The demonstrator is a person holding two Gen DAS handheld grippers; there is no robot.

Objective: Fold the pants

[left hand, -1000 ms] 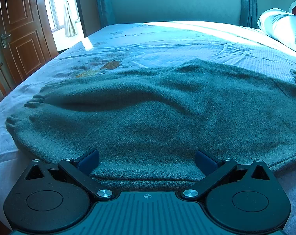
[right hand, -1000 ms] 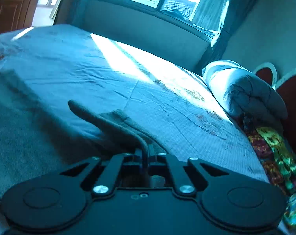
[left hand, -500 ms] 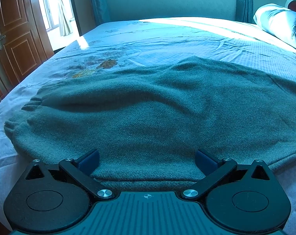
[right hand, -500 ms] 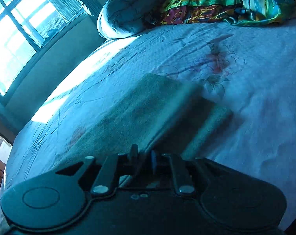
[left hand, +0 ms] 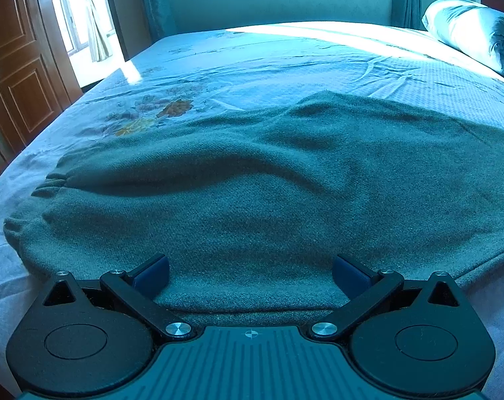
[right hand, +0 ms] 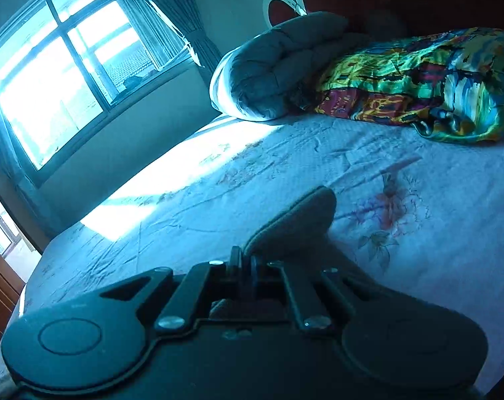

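Left hand-held gripper (left hand: 251, 275): hovering low over the near edge of the pants, jaws standing wide apart, gripping nothing.
Right hand-held gripper (right hand: 246, 261): jaws pinching tight on a fold of the pants, the cloth sticking up past the fingertips.
Pants (left hand: 252, 180): lying spread across the bed, gathered waistband at the left end.
Bed (left hand: 285, 60): sheet carrying the pants, sunlight falling across its far side.
Pillow (right hand: 271, 70): resting at the head of the bed, touching a colourful quilt (right hand: 418, 80).

Sunlit bed (left hand: 285, 60) under a curtained window (right hand: 62, 76), wooden door (left hand: 15, 66) at left.
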